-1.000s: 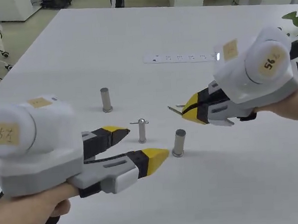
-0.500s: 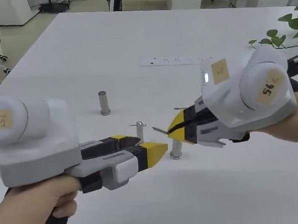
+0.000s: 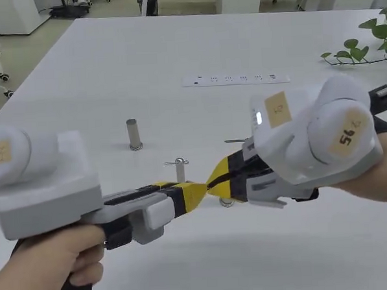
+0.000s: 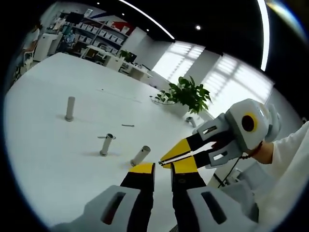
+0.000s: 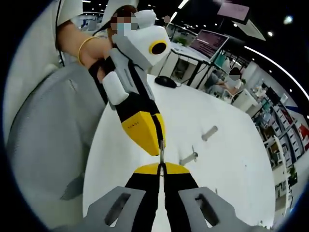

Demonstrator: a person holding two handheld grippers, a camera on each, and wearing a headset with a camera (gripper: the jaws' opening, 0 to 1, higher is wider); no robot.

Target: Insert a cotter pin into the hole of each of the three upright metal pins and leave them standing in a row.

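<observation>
Your right gripper [image 5: 161, 167] is clamped on a held cotter pin [image 5: 161, 149]; your left gripper [image 4: 163, 167] meets it tip to tip, jaws a narrow gap apart, just right of the middle metal pin [image 3: 180, 173]; that one carries a fitted cotter pin [image 3: 177, 162]; 1 bare far pin [image 3: 134, 134] stands well left of it, 1 near pin [image 4: 140, 155] just right; a loose cotter pin [image 3: 235, 141] lies beyond.

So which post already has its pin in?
On the white table, below the power strip, three posts stand in a slanted row. It's the middle post, the only one with a thin cotter pin through its top.
</observation>
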